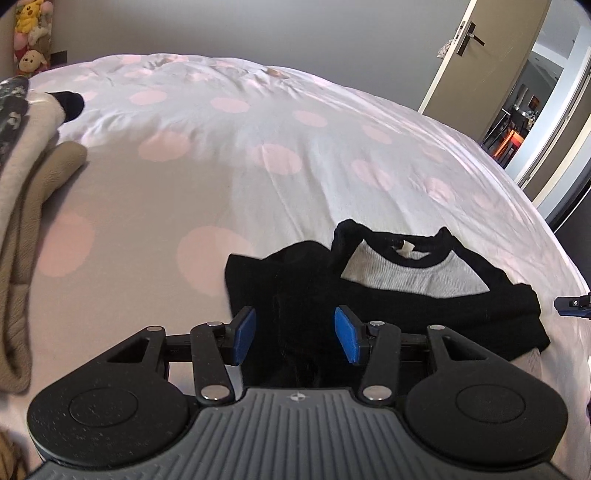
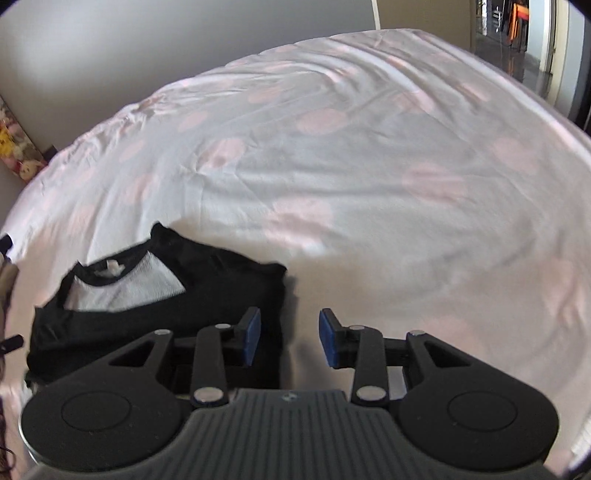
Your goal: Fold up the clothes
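Observation:
A black shirt with a grey chest panel [image 1: 406, 295] lies folded on the bed, neck facing away from me. My left gripper [image 1: 295, 334] is open and hovers over the shirt's near left part, black cloth showing between its blue pads. In the right wrist view the same shirt [image 2: 147, 295] lies at lower left. My right gripper [image 2: 290, 341] is open just off the shirt's right edge, its left pad over the black cloth and its right pad over bare sheet. The tip of the right gripper [image 1: 574, 305] shows at the right edge of the left wrist view.
The bed is covered by a white sheet with pink dots [image 1: 258, 147]. A pile of beige and patterned clothes [image 1: 26, 184] lies at the left, with a dark sock [image 1: 70, 103] behind it. Plush toys [image 1: 29, 33] sit at far left. An open door [image 1: 480, 55] stands at the right.

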The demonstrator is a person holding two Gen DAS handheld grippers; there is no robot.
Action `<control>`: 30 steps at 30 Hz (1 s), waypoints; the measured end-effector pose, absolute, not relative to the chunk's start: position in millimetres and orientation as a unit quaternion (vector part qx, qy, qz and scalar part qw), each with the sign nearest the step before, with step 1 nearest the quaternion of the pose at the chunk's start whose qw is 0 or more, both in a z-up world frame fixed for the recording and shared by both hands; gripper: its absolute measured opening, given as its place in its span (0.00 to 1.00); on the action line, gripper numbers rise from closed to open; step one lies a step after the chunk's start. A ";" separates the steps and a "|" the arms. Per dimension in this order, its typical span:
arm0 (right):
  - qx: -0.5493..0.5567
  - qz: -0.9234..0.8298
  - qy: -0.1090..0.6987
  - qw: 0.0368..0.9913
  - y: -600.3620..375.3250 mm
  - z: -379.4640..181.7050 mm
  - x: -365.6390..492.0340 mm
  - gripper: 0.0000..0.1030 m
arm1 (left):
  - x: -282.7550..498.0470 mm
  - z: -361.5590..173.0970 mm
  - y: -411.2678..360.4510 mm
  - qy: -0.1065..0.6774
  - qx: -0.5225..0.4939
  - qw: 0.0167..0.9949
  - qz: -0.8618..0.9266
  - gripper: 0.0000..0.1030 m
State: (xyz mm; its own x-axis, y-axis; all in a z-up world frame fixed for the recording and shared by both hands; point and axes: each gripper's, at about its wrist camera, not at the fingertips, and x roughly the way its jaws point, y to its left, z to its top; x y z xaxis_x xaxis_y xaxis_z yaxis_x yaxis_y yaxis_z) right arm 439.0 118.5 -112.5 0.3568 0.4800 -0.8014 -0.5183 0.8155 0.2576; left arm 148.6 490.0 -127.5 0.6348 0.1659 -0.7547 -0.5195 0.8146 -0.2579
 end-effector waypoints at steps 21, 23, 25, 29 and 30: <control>0.062 0.299 0.443 0.843 139.3 -137.0 512.0 0.09 | 184.7 -144.6 493.2 0.396 -0.170 0.878 0.207 0.01; 0.068 0.290 0.436 0.849 131.4 -133.5 505.9 0.22 | 179.8 -139.7 495.6 0.385 -0.181 0.881 0.209 0.01; 0.072 0.294 0.434 0.849 121.4 -131.3 492.8 0.25 | 174.3 -132.0 498.7 0.371 -0.194 0.885 0.203 0.02; 0.049 0.286 0.429 0.855 105.1 -132.7 438.4 0.28 | 172.3 -121.4 503.4 0.363 -0.214 0.887 0.188 0.04; 0.048 0.278 0.429 0.858 102.7 -135.3 423.0 0.33 | 173.4 -120.4 503.5 0.365 -0.217 0.886 0.187 0.07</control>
State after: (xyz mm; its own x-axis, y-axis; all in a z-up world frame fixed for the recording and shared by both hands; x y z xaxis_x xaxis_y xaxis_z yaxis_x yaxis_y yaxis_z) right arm 423.0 102.7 -135.3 0.4775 0.5189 -0.7090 -0.4362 0.8405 0.3214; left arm 173.4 503.5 -120.4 0.6640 0.1734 -0.7273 -0.4905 0.8352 -0.2487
